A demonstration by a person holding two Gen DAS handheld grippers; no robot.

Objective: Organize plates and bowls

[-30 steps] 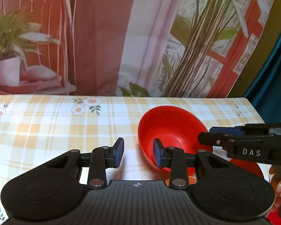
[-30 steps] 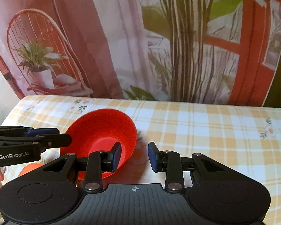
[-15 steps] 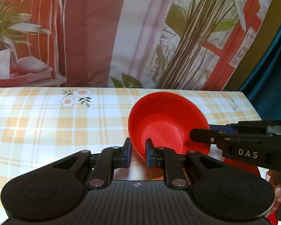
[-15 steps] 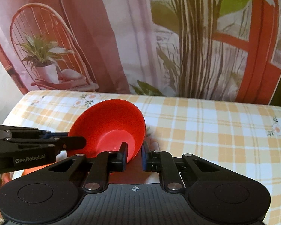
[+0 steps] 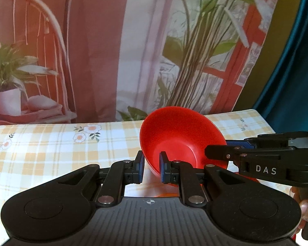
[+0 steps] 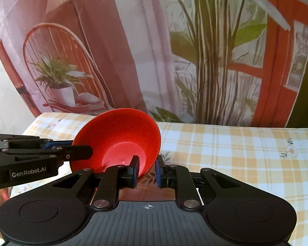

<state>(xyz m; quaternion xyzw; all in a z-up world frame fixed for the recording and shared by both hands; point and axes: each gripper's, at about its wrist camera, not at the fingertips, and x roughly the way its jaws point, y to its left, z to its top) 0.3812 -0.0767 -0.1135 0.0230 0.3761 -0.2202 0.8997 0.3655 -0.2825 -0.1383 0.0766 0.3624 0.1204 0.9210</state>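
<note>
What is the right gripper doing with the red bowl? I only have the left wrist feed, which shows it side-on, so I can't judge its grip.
Observer: In the right wrist view, the right gripper straddles the rim of the red bowl, with one pad inside and one outside.
Operator: Which part of the rim?
Observer: The lower right part. The bowl is tilted, with its opening facing that camera.
Operator: And where is my gripper from there?
Observer: The left gripper reaches in from the left, with its tip over the bowl's opposite rim.

Both wrist views face the curtain (image 5: pixel 133 51), sharing the bowl (image 5: pixel 180 135).
</note>
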